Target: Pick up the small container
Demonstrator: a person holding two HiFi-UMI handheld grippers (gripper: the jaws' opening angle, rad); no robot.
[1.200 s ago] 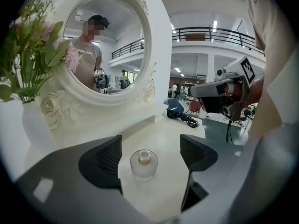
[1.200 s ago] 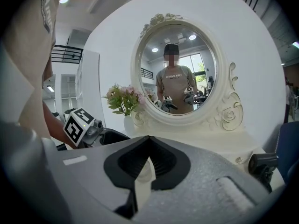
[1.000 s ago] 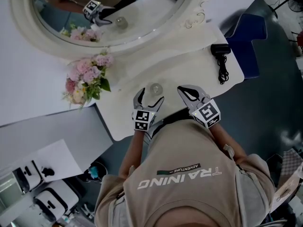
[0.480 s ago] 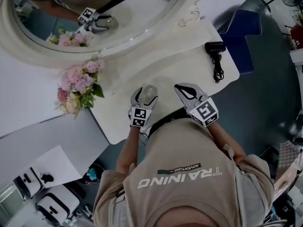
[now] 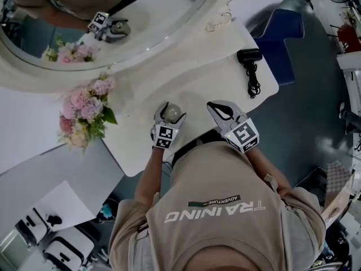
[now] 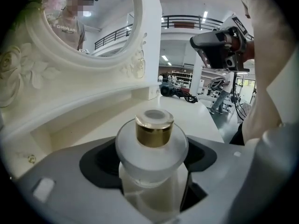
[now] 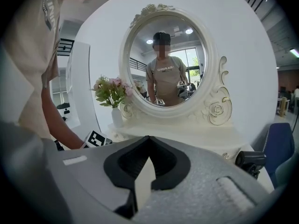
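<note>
The small container [image 5: 172,113] is a frosted round jar with a gold cap [image 6: 154,127]. It stands upright near the front edge of the white dressing table [image 5: 214,75]. My left gripper [image 5: 171,112] has one jaw on each side of the jar [image 6: 152,153]. Its jaws have just been closing in on the jar. A thin dark gap still shows on the jar's right side, so I read them as open around it. Just right of the jar, my right gripper [image 5: 218,104] hovers over the table edge. Its fingertips meet and hold nothing [image 7: 147,140].
A big oval mirror [image 5: 169,30] rises behind the table and reflects the jar and the left gripper. A pink flower bouquet [image 5: 84,109] stands to the left. A black hair dryer with its cord [image 5: 249,58] lies at the right, beside a blue chair [image 5: 279,33].
My left gripper has sunk and slid forward, so the jar now sits deep between its jaws instead of at their tips. The right gripper has barely shifted.
</note>
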